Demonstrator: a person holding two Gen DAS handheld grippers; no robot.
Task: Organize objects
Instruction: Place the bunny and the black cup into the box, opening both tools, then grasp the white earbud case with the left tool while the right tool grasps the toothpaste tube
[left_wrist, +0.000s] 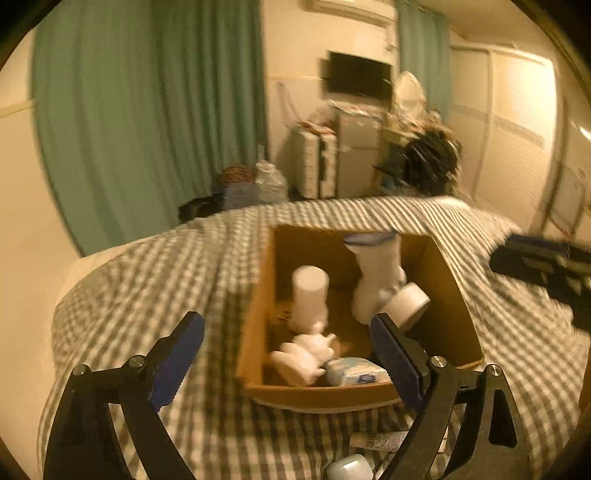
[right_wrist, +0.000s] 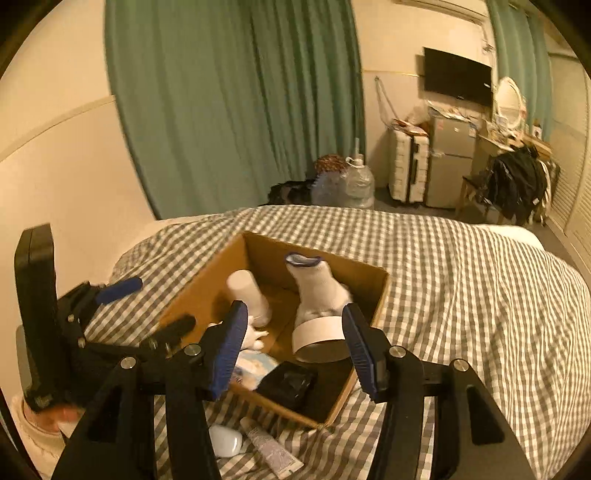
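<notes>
An open cardboard box (left_wrist: 255, 325) (right_wrist: 373, 306) sits on a checked bed. Inside are a white sock (left_wrist: 375, 273) (right_wrist: 317, 288), a white tape roll (left_wrist: 408, 302) (right_wrist: 321, 338), a white cylinder (left_wrist: 309, 291) (right_wrist: 245, 291), a small white figure (left_wrist: 303, 354), a blue-white packet (left_wrist: 354, 371) (right_wrist: 255, 365) and a black pouch (right_wrist: 290, 382). My left gripper (left_wrist: 286, 363) (right_wrist: 147, 306) is open and empty above the box's near left side. My right gripper (right_wrist: 295, 349) is open and empty over the box's near edge; it shows at the right rim of the left wrist view (left_wrist: 546, 269).
A white tube (right_wrist: 271, 448) (left_wrist: 380, 439) and a white case (right_wrist: 225, 439) (left_wrist: 349, 467) lie on the checked bedcover (right_wrist: 461, 295) in front of the box. Beyond the bed are green curtains (right_wrist: 236, 103), water bottles, a suitcase, a small fridge and a chair with dark clothes.
</notes>
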